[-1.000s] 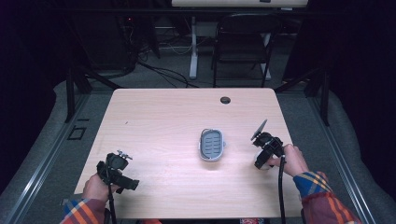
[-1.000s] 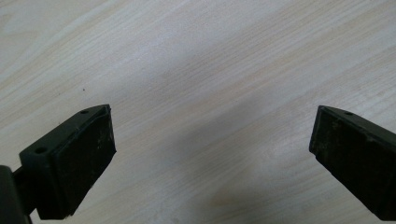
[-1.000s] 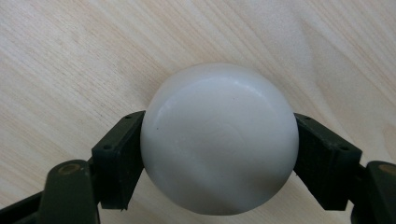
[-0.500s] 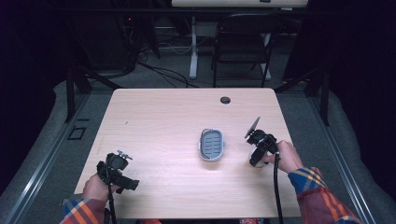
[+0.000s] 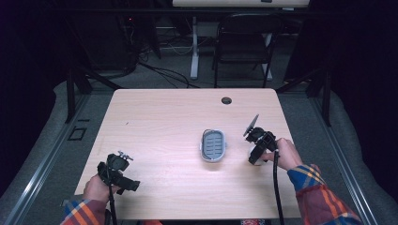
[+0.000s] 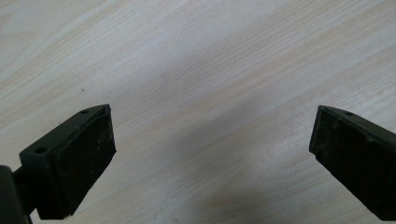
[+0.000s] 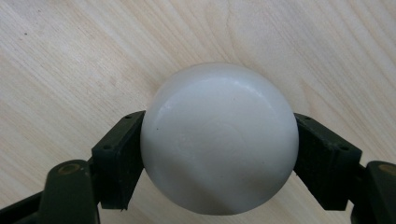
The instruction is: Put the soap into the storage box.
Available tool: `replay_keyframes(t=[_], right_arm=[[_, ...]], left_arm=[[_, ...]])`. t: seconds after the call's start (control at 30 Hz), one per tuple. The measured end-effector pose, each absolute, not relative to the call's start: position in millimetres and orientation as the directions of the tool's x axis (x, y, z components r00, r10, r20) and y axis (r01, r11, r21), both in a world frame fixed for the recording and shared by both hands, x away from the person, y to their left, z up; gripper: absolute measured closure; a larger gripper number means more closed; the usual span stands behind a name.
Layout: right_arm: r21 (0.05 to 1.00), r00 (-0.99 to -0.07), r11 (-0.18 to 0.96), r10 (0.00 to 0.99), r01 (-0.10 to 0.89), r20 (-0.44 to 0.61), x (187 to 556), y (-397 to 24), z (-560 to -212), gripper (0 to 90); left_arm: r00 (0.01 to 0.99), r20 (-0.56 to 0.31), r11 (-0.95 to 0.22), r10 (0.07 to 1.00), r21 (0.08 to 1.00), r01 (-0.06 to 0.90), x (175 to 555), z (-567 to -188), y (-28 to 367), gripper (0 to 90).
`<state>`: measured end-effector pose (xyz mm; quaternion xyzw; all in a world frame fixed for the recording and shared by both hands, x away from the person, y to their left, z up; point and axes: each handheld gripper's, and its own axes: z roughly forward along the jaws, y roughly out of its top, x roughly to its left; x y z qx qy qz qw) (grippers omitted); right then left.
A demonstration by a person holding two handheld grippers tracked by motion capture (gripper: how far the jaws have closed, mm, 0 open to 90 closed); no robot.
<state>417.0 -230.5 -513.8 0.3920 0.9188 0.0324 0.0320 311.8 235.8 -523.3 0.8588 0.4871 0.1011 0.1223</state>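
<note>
At the table's right side, right gripper [image 5: 256,151] is clamped on a white ball [image 7: 219,137], one jaw on each flank; right gripper view has the ball squarely between them, wood grain just behind it. Can't tell whether the ball is lifted or touching the table [image 5: 164,122]. The right hand [image 5: 284,153] holds the tool with its nose pointing toward the table's middle.

Next thing out: grey tray [image 5: 213,145], near the gripper on its left, long axis running away from the person. Likely drop target, so the move would be a short sideways carry toward centre. Tray rim is low, and a round ball may roll on release.

Left gripper [image 5: 117,172] sits at the near left corner, well apart from the tray, jaws spread wide over bare wood in left gripper view [image 6: 210,154], holding nothing. The right is much nearer the tray.
</note>
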Motion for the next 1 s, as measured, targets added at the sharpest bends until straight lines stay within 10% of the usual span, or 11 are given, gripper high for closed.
replay_keyframes(t=[1.0], right_arm=[[0.100,-0.723,0.723,0.689,0.683,-0.045,436,-203,-497,24.1]], left_arm=[[0.506,0.052,-0.496,0.861,0.311,0.811,312,-523,236,0.0]])
